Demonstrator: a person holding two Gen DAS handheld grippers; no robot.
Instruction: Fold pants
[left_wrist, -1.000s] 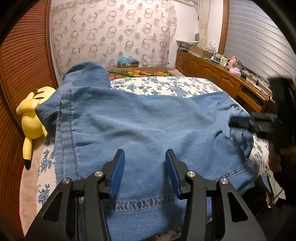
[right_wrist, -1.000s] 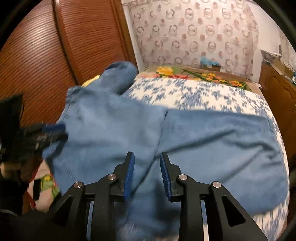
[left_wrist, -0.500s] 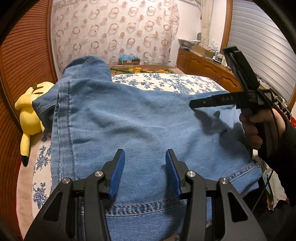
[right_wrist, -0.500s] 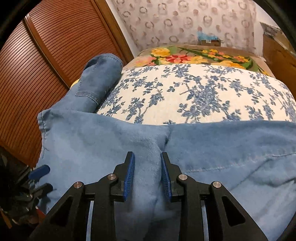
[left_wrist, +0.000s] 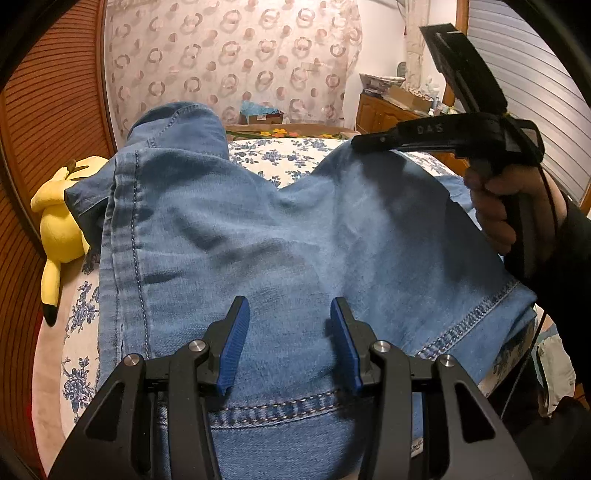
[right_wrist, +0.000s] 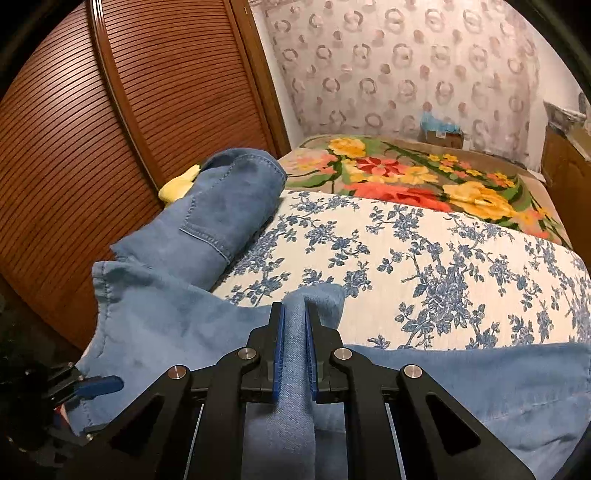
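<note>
Pinching a raised ridge of denim, the right gripper (right_wrist: 294, 343) has just been closing its jaws, and the blue pads now press on the fold of the pants (right_wrist: 192, 325) from both sides, the cloth standing up between them and bunching a little past the tips. Out from those fingers the faded blue fabric spreads to either side in a broad, soft sheet, and ahead to the left one darker part with a stitched patch pocket runs away toward the slatted wooden door (right_wrist: 92, 122). Straight beyond the fingertips lies bare blue-flowered bedspread (right_wrist: 424, 266), then a bright blanket (right_wrist: 417, 173) with yellow and red blooms. The left gripper (left_wrist: 289, 341) hangs over the pants with its fingers apart, nothing between the pads; just under and behind them a double-stitched hem crosses the denim. Left of those fingers a long seam with pale stitching runs along the garment's edge, and beyond it a yellow plush toy (left_wrist: 59, 221) rests against the bed's side. Up to the right, a hand (left_wrist: 509, 206) grips the handle of the right gripper, whose tip meets the lifted fold. At the far wall an open cardboard box (left_wrist: 262, 117) holds something pale blue, too small to identify.
</note>
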